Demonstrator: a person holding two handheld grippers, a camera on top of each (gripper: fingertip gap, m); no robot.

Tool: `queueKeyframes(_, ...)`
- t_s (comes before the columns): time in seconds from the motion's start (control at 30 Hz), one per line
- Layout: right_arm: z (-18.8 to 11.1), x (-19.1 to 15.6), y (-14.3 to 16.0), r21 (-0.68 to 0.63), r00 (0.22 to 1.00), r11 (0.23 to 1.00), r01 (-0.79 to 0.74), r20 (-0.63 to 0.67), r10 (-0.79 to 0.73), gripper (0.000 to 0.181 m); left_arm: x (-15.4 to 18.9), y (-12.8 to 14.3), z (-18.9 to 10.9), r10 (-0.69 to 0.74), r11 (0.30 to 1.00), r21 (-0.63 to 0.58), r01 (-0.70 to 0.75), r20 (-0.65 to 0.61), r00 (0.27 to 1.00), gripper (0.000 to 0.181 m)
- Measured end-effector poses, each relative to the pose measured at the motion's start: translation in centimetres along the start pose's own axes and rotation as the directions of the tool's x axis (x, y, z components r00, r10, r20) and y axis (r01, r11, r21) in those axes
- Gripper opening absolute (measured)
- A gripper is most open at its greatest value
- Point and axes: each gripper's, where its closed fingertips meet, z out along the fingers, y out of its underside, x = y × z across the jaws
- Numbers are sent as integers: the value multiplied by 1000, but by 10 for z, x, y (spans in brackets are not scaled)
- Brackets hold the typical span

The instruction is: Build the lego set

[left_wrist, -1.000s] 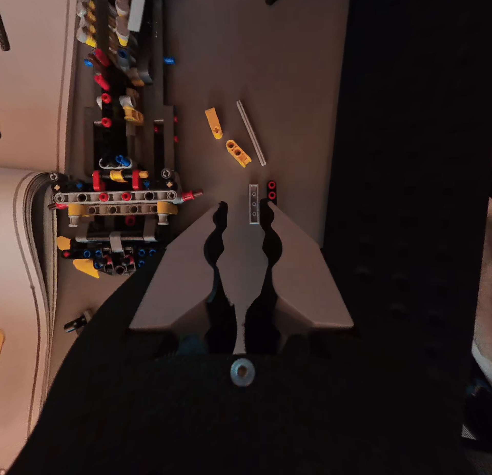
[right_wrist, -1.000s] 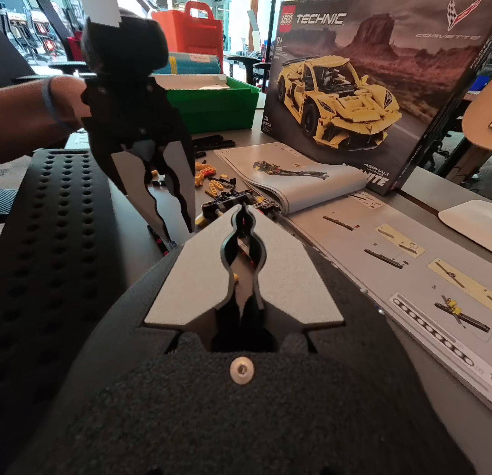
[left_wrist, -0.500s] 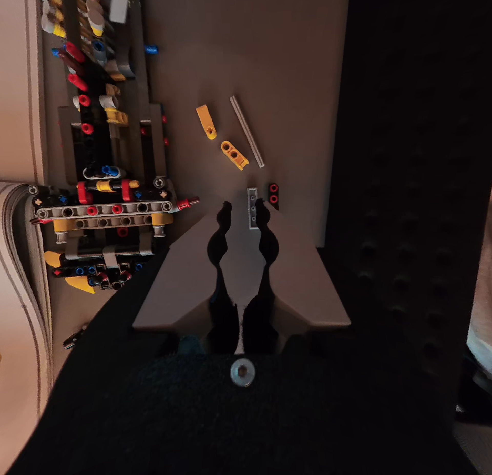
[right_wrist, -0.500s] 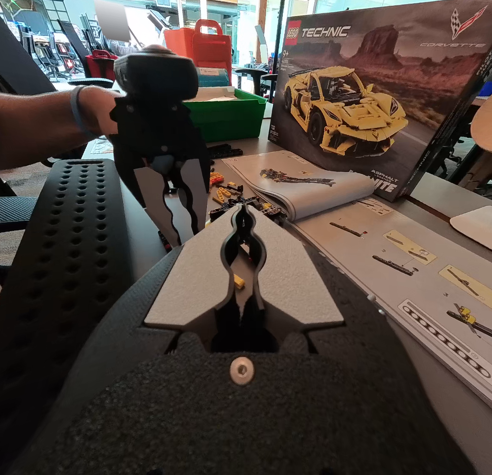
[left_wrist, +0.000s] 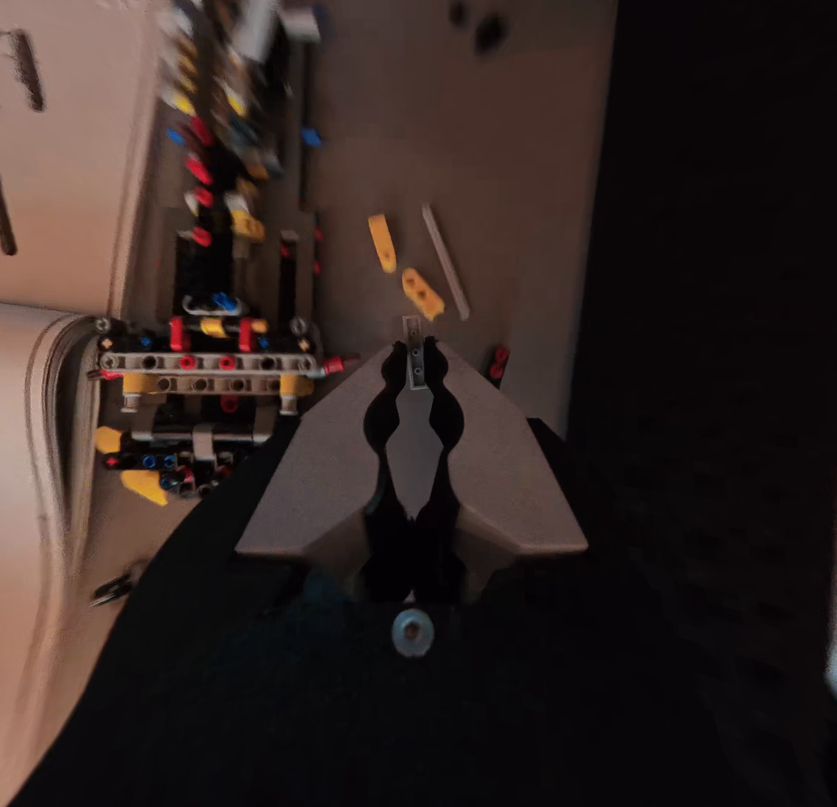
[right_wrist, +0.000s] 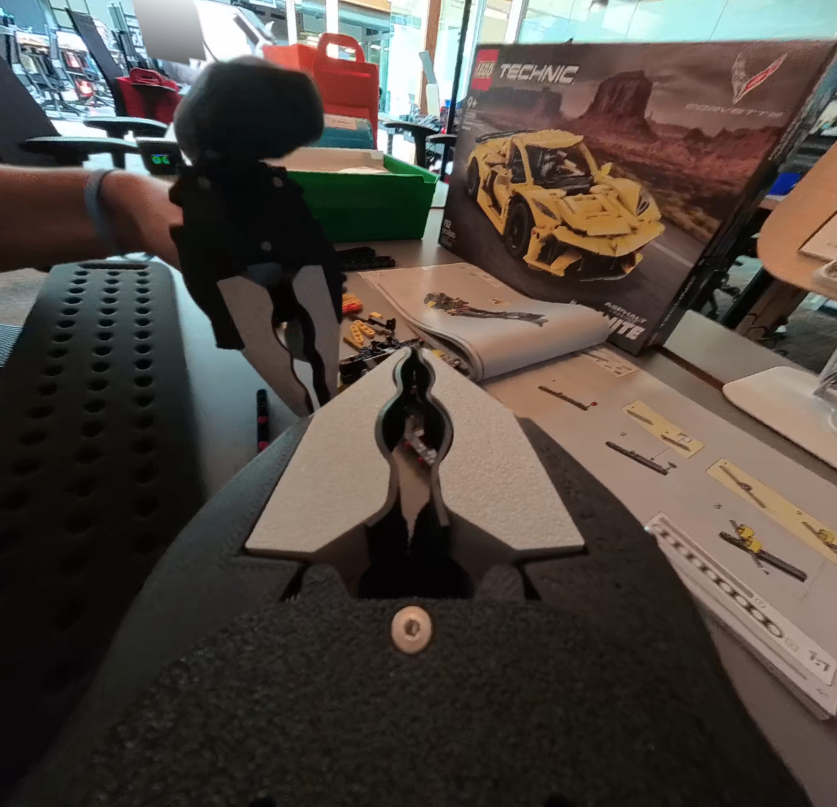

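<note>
A part-built Lego chassis [left_wrist: 204, 378] of grey, black, yellow and red parts lies on the table beside the open booklet; in the right wrist view [right_wrist: 376, 355] it is half hidden behind my right gripper. My left gripper [left_wrist: 414, 345] points down at the table and is shut on a small grey three-hole beam [left_wrist: 414, 362]. It also shows in the right wrist view [right_wrist: 315, 405], with its tips close to the table. A short black beam with red pins [left_wrist: 498, 366] lies just to its right. My right gripper [right_wrist: 410, 355] is shut with nothing visibly held, low over the table.
Two yellow connectors [left_wrist: 422, 294] and a white axle [left_wrist: 446, 260] lie just beyond the left gripper. Several loose parts [left_wrist: 226, 151] lie farther back. An instruction booklet [right_wrist: 498, 323], the set's box [right_wrist: 634, 174] and a green bin [right_wrist: 362, 201] stand behind. A black perforated pad [right_wrist: 90, 378] borders the left. Tip to tip, the grippers are about 12 cm apart. The white axle [left_wrist: 446, 260] is about 5 cm from my left fingertips and 11 cm from my right.
My left gripper has moved onto the grey beam and closed on it, and the beam now sits apart from the black red-pinned beam. The left view is blurred. My right gripper stays shut.
</note>
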Motion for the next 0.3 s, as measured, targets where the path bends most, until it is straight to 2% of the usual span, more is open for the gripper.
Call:
queueKeyframes(0.03, -1, 3, -3, 17, 999, 999, 27, -26, -27, 0, 1, -18, -7, -91, 988, 125, 96, -43, 995, 6)
queueKeyframes(0.07, -2, 7, -7, 35, 996, 997, 66, -60, -64, 0, -1, -37, -16, -185, 946, 250, 204, -101, 978, 6)
queueKeyframes(0.1, -3, 11, -13, 55, 989, 992, 117, -99, -112, 0, -3, -55, -26, -270, 877, 359, 320, -184, 945, 6)
queueKeyframes(0.13, -6, 14, -21, 84, 977, 982, 171, -143, -158, 0, -4, -72, -37, -326, 785, 444, 433, -298, 897, 6)
queueKeyframes(0.2, -10, 17, -38, 130, 954, 963, 238, -216, -206, 0, -8, -102, -63, -338, 557, 542, 629, -545, 768, 6)
queueKeyframes(0.23, -11, 20, -45, 138, 938, 954, 266, -265, -223, 0, -12, -114, -77, -302, 435, 550, 713, -657, 691, 6)
queueKeyframes(0.3, -12, 27, -62, 158, 897, 931, 328, -360, -255, 0, -28, -129, -100, -198, 219, 484, 847, -828, 524, 5)
